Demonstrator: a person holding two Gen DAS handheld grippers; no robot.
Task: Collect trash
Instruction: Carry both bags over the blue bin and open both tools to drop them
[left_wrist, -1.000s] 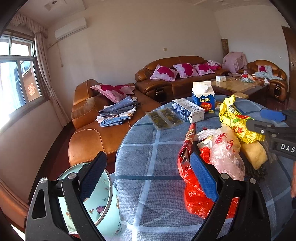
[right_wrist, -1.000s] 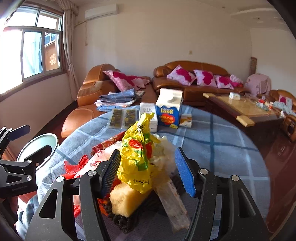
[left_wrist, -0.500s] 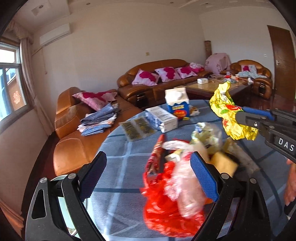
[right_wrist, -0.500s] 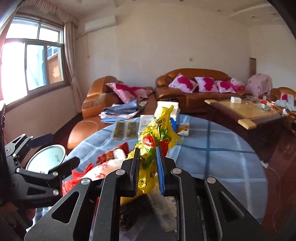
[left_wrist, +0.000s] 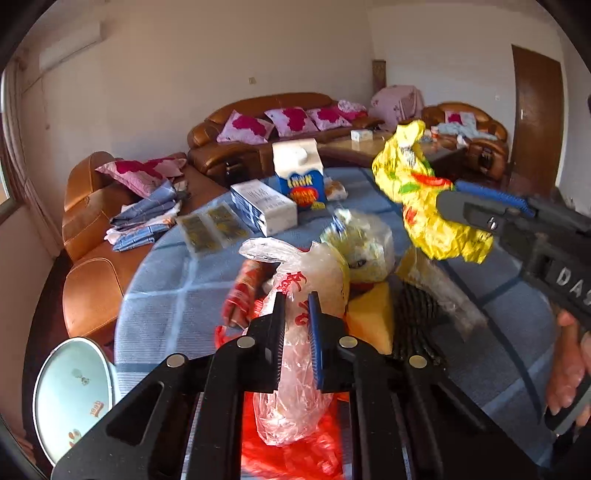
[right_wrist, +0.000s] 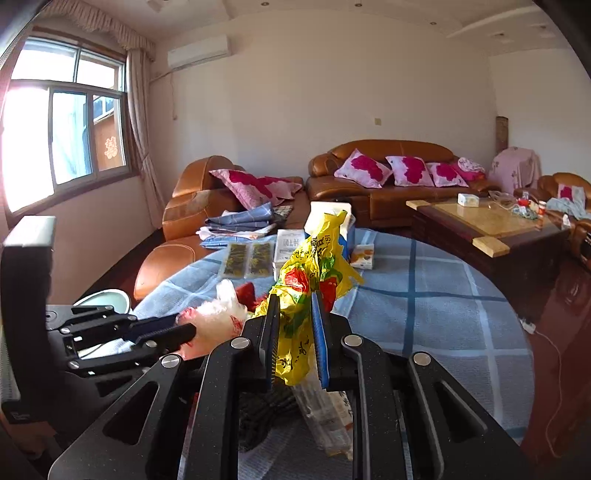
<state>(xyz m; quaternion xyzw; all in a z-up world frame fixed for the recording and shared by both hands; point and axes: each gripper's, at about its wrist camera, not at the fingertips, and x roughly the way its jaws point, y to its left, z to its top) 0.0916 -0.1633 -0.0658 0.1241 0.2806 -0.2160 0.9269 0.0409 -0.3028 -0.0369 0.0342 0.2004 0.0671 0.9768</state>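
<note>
My left gripper is shut on a clear plastic bag with red print, in a trash heap on the round table. A red bag lies under it. My right gripper is shut on a yellow crumpled wrapper and holds it above the table; it also shows in the left wrist view. A yellow sponge, a black net and a clear wrapper lie in the heap.
A pale green bin stands on the floor left of the table. A milk carton, a white box and flat packets sit at the table's far side. Brown sofas and a coffee table stand beyond.
My left gripper moved in over the heap and shut on the clear bag. My right gripper shut on the yellow wrapper and lifted it off the heap.
</note>
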